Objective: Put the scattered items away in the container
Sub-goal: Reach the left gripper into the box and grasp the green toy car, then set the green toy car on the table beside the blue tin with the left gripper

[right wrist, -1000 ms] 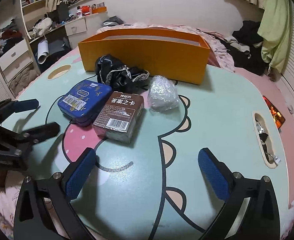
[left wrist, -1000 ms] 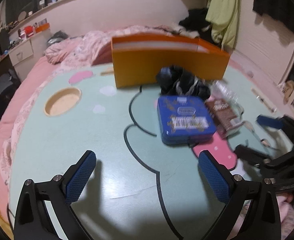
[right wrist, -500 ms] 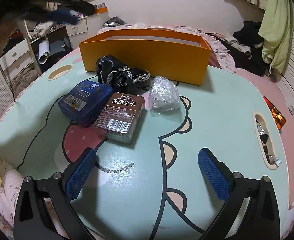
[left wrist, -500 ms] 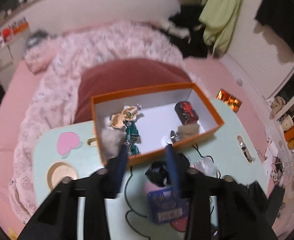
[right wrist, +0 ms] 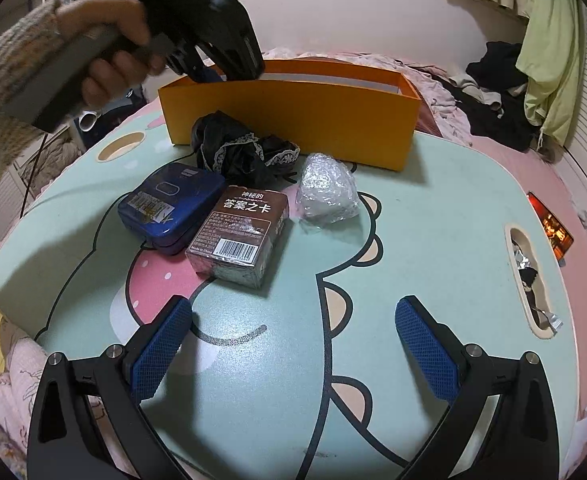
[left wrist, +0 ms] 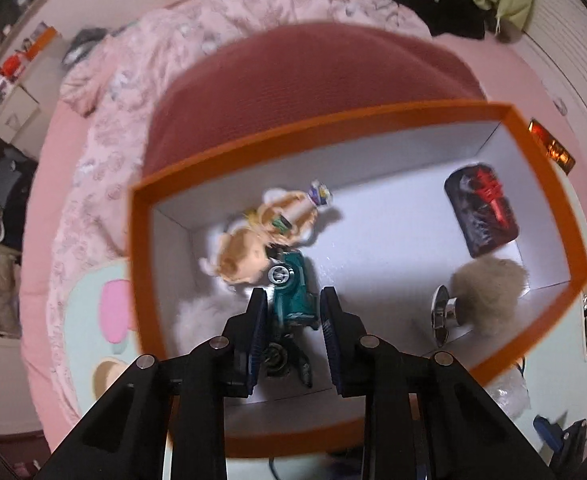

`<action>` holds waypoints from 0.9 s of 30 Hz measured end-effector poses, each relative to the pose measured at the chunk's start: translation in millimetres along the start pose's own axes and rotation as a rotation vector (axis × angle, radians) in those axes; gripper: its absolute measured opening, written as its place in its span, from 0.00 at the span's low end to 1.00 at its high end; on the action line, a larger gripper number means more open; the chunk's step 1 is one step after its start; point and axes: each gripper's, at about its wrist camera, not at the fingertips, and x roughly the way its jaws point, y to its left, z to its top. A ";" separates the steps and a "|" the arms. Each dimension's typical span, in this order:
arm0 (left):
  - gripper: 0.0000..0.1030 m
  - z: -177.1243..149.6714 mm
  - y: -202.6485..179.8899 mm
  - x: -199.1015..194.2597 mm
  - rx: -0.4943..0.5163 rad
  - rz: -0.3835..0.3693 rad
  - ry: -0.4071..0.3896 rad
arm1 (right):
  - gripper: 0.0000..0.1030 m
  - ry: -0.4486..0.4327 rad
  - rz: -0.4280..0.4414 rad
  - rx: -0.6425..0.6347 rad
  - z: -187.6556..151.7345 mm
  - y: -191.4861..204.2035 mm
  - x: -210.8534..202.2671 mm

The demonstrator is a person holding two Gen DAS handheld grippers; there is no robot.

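**Toy car poised over the box**

The left tool [left wrist: 291,312], above the orange box [left wrist: 549,184], pinches a teal car [left wrist: 293,294]; release looks next; the right tool [right wrist: 293,340] hangs spread over the worktop [right wrist: 433,208], where tin [right wrist: 169,204], card box [right wrist: 241,236], black cloth [right wrist: 237,152] and wrapped bundle [right wrist: 327,192] wait.

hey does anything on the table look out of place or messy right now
Yes. Four items sit outside the orange box: a crumpled black lace cloth, a blue tin, a brown card box leaning on the tin, tilted, and a bubble-wrapped bundle. Nothing looks spilled or broken.
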 end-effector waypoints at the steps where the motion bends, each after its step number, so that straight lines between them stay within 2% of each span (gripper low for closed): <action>1: 0.22 0.3 1.4 1.4 -0.012 -0.023 -0.007 | 0.99 0.000 0.001 0.000 0.3 -0.3 0.2; 5: 0.22 -0.6 9.9 -6.6 -0.026 -0.063 -0.029 | 0.99 0.000 0.001 0.003 0.7 -0.6 1.2; 7: 0.22 -3.8 11.7 -15.7 -0.022 -0.094 -0.069 | 0.99 0.000 0.000 0.003 0.8 -0.4 1.6; 14: 0.22 -23.5 20.5 -105.6 -0.038 -0.296 -0.308 | 0.99 0.001 -0.002 0.003 0.5 0.3 2.1; 18: 0.22 -59.8 25.4 -152.2 -0.023 -0.402 -0.422 | 0.99 0.001 -0.004 0.003 0.1 0.2 2.2; 20: 0.22 -79.8 28.9 -156.0 -0.018 -0.431 -0.431 | 0.99 0.001 -0.004 0.003 0.3 0.5 2.4; 22: 0.22 -98.7 33.7 -145.5 -0.023 -0.427 -0.411 | 0.99 0.001 -0.005 0.003 0.2 0.6 2.4; 25: 0.22 -122.4 42.0 -115.1 -0.035 -0.379 -0.361 | 0.99 0.000 -0.005 0.004 -0.1 0.5 2.1; 27: 0.22 -135.8 49.6 -87.7 -0.077 -0.333 -0.329 | 0.99 0.001 -0.006 0.003 -0.1 0.5 2.1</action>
